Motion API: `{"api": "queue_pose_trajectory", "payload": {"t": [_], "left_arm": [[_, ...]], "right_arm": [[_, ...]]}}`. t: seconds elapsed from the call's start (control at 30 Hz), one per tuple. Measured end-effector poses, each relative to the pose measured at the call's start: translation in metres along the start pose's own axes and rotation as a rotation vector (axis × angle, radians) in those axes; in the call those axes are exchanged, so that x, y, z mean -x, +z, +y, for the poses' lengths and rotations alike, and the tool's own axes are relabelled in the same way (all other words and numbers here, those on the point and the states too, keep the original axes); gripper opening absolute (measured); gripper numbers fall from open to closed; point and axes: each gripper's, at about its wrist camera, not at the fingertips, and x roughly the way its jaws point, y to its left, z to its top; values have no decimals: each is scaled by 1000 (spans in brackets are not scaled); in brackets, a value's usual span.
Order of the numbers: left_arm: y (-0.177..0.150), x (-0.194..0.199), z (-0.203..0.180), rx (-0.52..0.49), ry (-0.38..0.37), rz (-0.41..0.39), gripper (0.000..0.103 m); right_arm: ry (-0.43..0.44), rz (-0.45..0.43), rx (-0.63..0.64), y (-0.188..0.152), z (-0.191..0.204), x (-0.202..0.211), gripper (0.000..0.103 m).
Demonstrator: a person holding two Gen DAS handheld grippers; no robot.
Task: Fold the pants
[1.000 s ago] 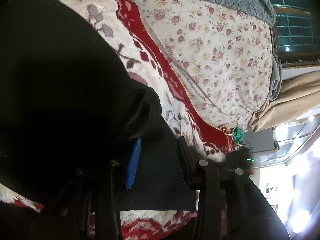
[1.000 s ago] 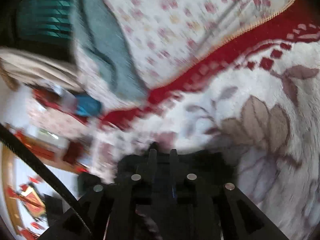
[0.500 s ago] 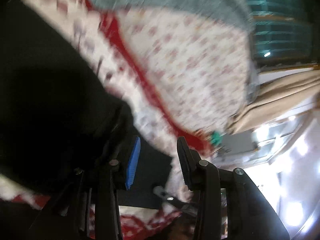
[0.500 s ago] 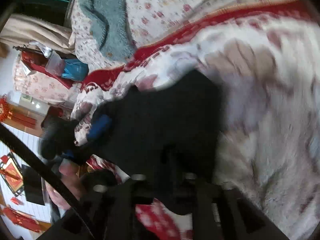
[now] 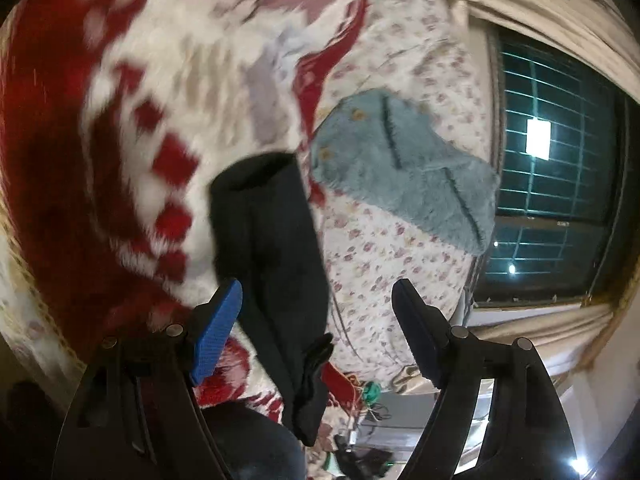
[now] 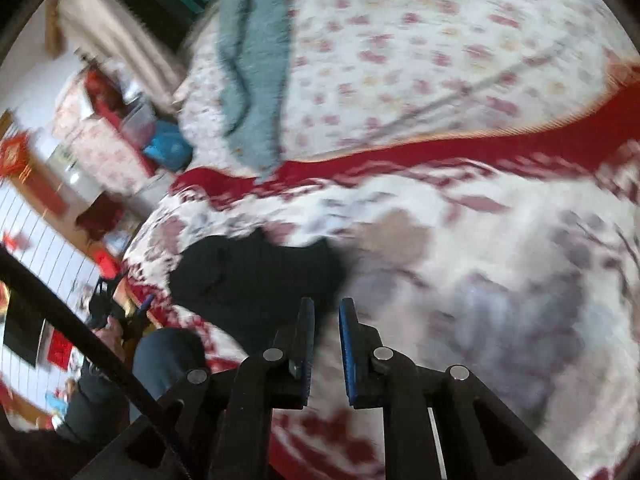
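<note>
The black pants (image 5: 272, 264) lie folded as a narrow bundle on the red and white plush blanket (image 5: 132, 128). My left gripper (image 5: 318, 296) is open, held back from the bed, with the pants seen between its fingers but not touched. In the right wrist view the pants (image 6: 256, 276) lie as a dark heap on the blanket (image 6: 480, 272), just ahead and left of my right gripper (image 6: 325, 308). Its jaws stand a narrow gap apart with nothing between them.
A grey-blue fleece garment (image 5: 404, 176) lies on the floral sheet (image 5: 384, 264) beyond the blanket; it also shows in the right wrist view (image 6: 252, 64). A dark window with bars (image 5: 556, 152) and beige curtains stand behind the bed. The person's legs (image 6: 160, 360) are at the bed edge.
Both grippers have let go of the pants and pulled back from the bed. The left view swung sharply; its jaws opened wider. The right gripper, shut on cloth before, now holds nothing.
</note>
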Motion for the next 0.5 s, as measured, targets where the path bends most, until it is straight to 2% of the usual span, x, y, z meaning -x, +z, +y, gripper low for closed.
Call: {"api": "queue_pose_trajectory", "payload": {"t": [0.07, 0.17, 0.23, 0.37, 0.4, 0.43, 0.47, 0.5], "left_arm": [[2, -9, 10, 37, 27, -12, 77], [7, -22, 16, 56, 59, -51, 77], [8, -31, 10, 19, 73, -69, 77], [12, -48, -4, -90, 153, -73, 74], [13, -51, -6, -117, 179, -75, 63], [13, -55, -7, -143, 225, -73, 36], [13, -59, -5, -156, 269, -60, 26], [14, -64, -1, -158, 301, -40, 21]], "right_arm": [[33, -15, -132, -8, -27, 9, 11], [90, -96, -131, -5, -30, 24, 12], [91, -82, -146, -5, -32, 20, 13], [99, -59, -159, -3, -30, 13, 13], [103, -61, -162, -3, -31, 13, 13], [104, -62, -167, -3, -31, 13, 13], [106, -64, -173, -3, -32, 14, 13], [109, -67, -182, -4, -34, 15, 13]]}}
